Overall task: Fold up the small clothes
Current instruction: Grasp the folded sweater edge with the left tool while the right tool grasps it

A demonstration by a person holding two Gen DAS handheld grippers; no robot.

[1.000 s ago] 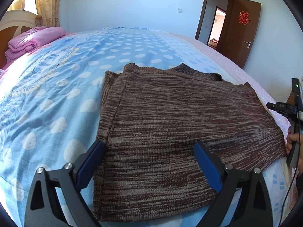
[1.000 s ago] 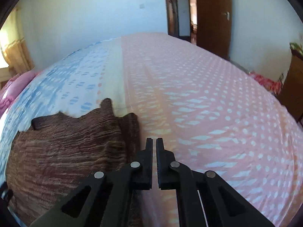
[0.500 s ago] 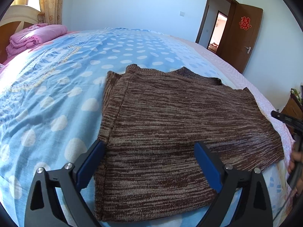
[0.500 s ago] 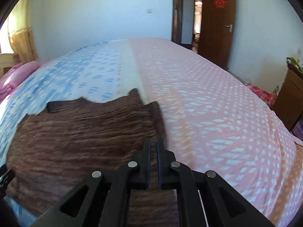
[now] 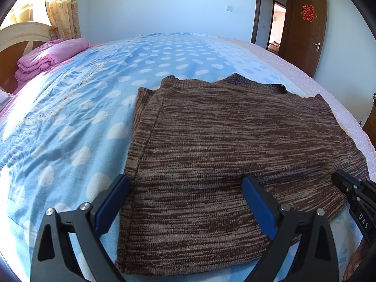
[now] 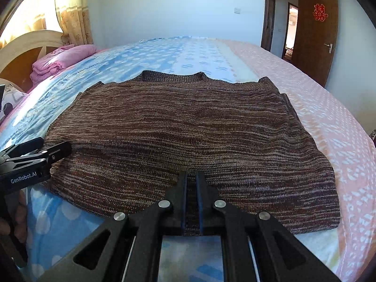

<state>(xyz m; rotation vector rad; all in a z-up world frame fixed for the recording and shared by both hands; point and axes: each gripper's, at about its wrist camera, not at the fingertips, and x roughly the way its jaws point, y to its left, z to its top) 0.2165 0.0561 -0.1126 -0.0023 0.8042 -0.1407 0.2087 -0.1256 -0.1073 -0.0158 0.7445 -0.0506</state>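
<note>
A brown knitted sweater (image 5: 230,155) lies flat on the bed, neckline at the far side; it also shows in the right wrist view (image 6: 188,129). Its sleeves look folded in along both sides. My left gripper (image 5: 185,185) is open, its blue pads low over the sweater's near left hem, holding nothing. It shows at the left edge of the right wrist view (image 6: 37,151). My right gripper (image 6: 191,176) is shut with a narrow slit between the pads, low over the near hem's middle; whether cloth is pinched is unclear. Its tip shows in the left wrist view (image 5: 347,183).
The bed has a blue dotted sheet (image 5: 94,108) on the left and a pink one (image 6: 329,117) on the right. A folded pink quilt (image 5: 49,56) lies by the headboard (image 5: 14,47). A brown door (image 5: 305,28) stands open at the far right.
My right gripper has swung left from the pink side of the bed to the sweater's near hem, still shut. My left gripper stays open and has shifted only slightly.
</note>
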